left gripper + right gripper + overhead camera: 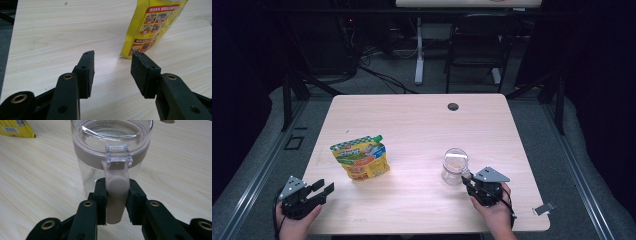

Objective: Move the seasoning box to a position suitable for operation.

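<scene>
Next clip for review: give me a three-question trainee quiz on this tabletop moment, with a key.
1. True or false: the right gripper is shut on the handle of the clear jar.
2. Which thing lies ahead of the left gripper? A) a yellow pouch B) a red mug C) a blue plate
3. In a few words: is anything between the jaws of the left gripper?

Key:
1. True; in the right gripper view both pads press on the beige handle.
2. A; the yellow pouch lies flat on the table, just beyond the jaws.
3. No; the jaws stand apart over bare wood.
</scene>
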